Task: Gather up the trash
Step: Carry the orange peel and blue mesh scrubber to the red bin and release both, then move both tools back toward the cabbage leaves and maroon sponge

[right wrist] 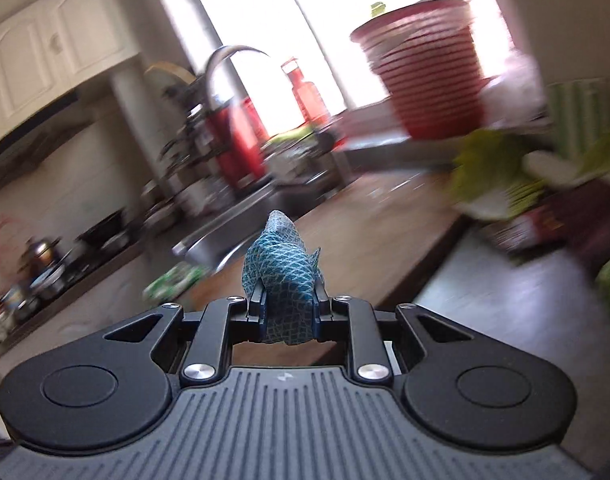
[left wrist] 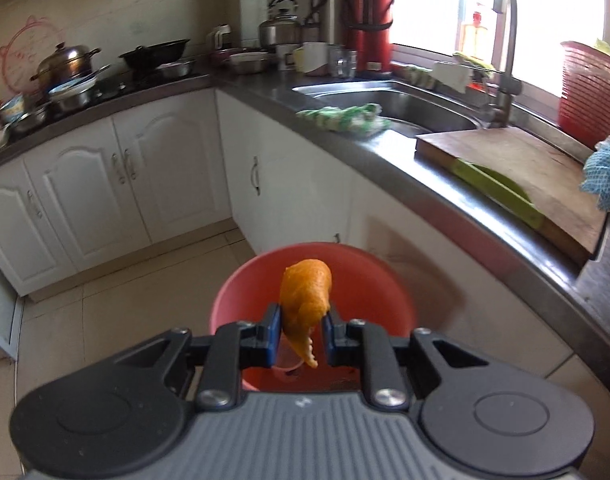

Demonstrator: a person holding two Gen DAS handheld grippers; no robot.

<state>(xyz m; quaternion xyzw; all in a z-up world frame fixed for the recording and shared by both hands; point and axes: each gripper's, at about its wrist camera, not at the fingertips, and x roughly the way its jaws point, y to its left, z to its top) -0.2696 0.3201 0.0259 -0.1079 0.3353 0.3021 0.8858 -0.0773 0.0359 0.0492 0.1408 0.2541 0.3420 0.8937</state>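
Note:
My left gripper is shut on an orange peel and holds it over a red bin on the floor beside the cabinets. A clear plastic cup lies in the bin. My right gripper is shut on a blue net wrapper and holds it above the wooden cutting board on the counter. The blue net also shows at the right edge of the left wrist view. The right wrist view is blurred by motion.
A steel sink with a green patterned wrapper on its rim, a tall tap, a red basket, a green-handled knife on the board, leafy vegetables, pots on the stove.

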